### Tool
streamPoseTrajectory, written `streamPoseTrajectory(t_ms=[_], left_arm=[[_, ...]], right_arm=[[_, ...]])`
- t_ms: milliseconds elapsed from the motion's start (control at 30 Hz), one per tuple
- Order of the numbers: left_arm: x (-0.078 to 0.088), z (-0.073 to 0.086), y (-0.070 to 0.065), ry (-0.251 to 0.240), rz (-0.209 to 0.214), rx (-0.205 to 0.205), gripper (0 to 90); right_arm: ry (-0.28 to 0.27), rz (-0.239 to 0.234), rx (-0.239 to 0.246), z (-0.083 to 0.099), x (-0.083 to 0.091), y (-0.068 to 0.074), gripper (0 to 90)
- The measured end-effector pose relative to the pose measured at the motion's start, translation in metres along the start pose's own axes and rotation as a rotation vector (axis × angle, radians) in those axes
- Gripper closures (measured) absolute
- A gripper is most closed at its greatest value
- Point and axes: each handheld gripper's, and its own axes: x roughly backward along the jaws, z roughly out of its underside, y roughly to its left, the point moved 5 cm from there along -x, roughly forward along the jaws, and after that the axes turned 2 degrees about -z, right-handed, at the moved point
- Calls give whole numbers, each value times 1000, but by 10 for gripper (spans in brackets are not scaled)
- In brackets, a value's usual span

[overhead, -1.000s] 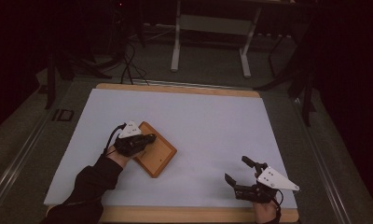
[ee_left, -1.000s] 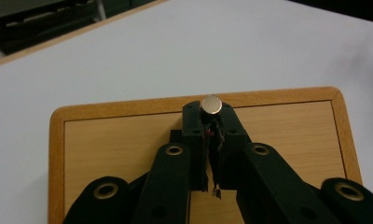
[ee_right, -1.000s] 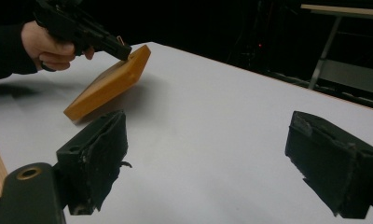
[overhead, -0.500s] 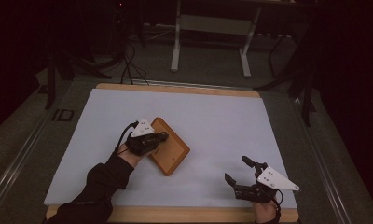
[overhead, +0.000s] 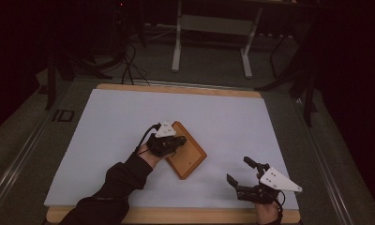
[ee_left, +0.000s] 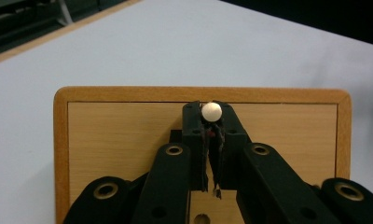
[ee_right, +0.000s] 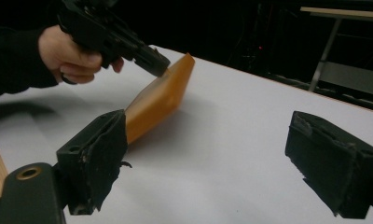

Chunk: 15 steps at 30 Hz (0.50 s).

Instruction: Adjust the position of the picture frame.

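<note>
Since the earlier frames the board (overhead: 188, 150) and the left gripper (overhead: 176, 142) on it have shifted rightward across the table (overhead: 106, 122) toward its middle, the board turning a little; the right gripper (overhead: 239, 171) has kept its place near the front right corner. Count: one board, one knob, two grippers, one table. The board is flat, rectangular, round-cornered wood, with a darker orange frame around a paler grained panel, lying on the matte white sheet. The knob (ee_left: 211, 112) is small, round, pale, standing on the panel. The left jaws, black plastic, pinch the knob. The right jaws, black with worn pads, stand spread wide over bare sheet, well apart from the board.
</note>
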Motion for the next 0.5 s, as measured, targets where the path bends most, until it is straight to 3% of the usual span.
streamPoseTrajectory(t_ms=[500], left_arm=[[-48, -4, -5, 52, 15, 8, 858]], right_arm=[[2, -3, -3, 1, 0, 0, 125]])
